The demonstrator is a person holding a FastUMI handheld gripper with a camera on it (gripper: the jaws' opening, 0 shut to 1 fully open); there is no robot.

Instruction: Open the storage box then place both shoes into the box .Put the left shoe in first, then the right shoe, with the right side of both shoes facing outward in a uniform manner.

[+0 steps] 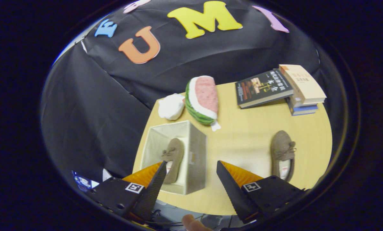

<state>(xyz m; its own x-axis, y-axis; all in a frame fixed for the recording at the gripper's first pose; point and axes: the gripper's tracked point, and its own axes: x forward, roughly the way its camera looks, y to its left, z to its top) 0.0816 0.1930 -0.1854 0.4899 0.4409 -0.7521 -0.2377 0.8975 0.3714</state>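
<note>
The tongs (189,166) are spread wide and empty above the open storage box (196,154), where one shoe (173,157) lies, so next approach the second shoe (282,150) on the table (242,128), gripping its side squarely.

Gripper (189,166) held high — fingers spread wide; gripping nothing.

My gripper (191,175) hangs above the counter (242,134), jaws spread and empty. One shoe (173,158) lies inside the open storage box (196,154) by the left finger; the other shoe (283,154) rests beyond the right finger.
</note>
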